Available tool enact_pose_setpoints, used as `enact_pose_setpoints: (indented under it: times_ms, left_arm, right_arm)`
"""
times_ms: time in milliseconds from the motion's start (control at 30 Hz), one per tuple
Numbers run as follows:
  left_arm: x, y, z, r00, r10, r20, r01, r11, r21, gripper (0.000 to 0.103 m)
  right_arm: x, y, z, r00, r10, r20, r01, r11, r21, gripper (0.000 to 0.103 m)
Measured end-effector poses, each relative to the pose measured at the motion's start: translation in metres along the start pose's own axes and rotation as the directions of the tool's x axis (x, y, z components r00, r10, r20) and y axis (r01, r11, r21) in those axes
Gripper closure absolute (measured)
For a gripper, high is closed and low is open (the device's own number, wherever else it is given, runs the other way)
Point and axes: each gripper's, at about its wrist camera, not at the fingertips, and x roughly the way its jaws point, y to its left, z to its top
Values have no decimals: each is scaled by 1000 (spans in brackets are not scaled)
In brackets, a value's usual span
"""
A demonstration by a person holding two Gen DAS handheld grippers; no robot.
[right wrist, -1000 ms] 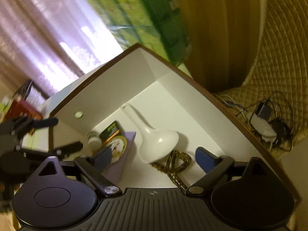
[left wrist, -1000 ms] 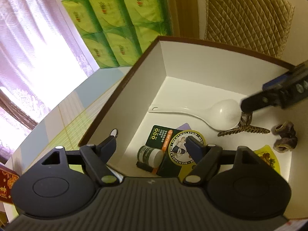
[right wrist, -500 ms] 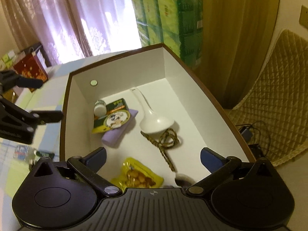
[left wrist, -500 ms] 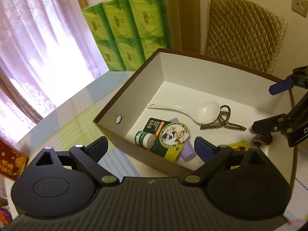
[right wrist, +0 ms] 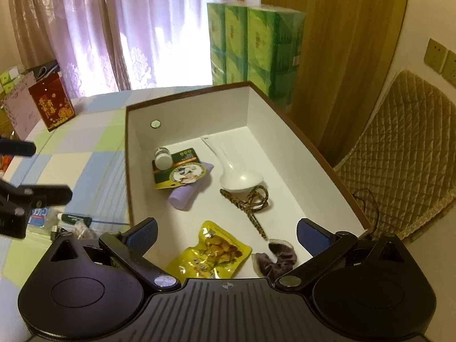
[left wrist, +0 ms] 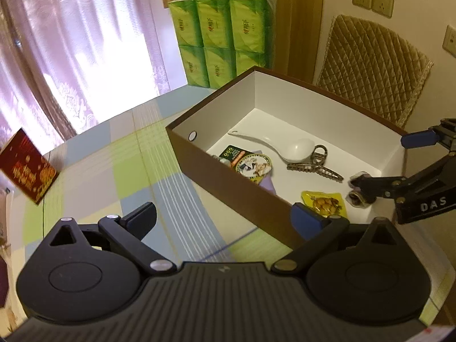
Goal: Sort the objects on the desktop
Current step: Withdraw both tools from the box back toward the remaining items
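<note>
A brown box point(left wrist: 228, 183) with a white inside point(right wrist: 185, 114) holds a white spoon point(right wrist: 236, 176), a leopard hair claw point(right wrist: 250, 202), a yellow snack packet point(right wrist: 211, 252), a dark scrunchie point(right wrist: 278, 258), a green carded ointment jar point(right wrist: 179, 168) and a purple tube point(right wrist: 185, 196). My left gripper point(left wrist: 223, 219) hovers over the tablecloth at the box's near wall, its jaws opening, with nothing between them. Above the box's near end, my right gripper point(right wrist: 228, 233) is open and holds nothing. Each gripper shows in the other's view: the right gripper point(left wrist: 387, 161), the left gripper point(right wrist: 37, 171).
Green tissue packs point(left wrist: 222, 37) are stacked behind the box. A red box point(left wrist: 25, 168) stands at the far left on the checked tablecloth point(left wrist: 114, 171). A quilted chair back point(left wrist: 370, 65) is to the right. Small loose items point(right wrist: 71, 221) lie left of the box.
Both grippers have drawn back and up out of the box and rolled level. The left jaws have spread wider. The things in the box have not moved.
</note>
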Motion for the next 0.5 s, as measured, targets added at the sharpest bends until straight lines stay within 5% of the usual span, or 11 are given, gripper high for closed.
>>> enact_pose_setpoints:
  times_ms: [500]
  left_arm:
    - [-50,13,-73,999,21,36,-18,995,-96,4]
  right_arm:
    - [-41,31,-37,995,-20,97,17,999,36,2]
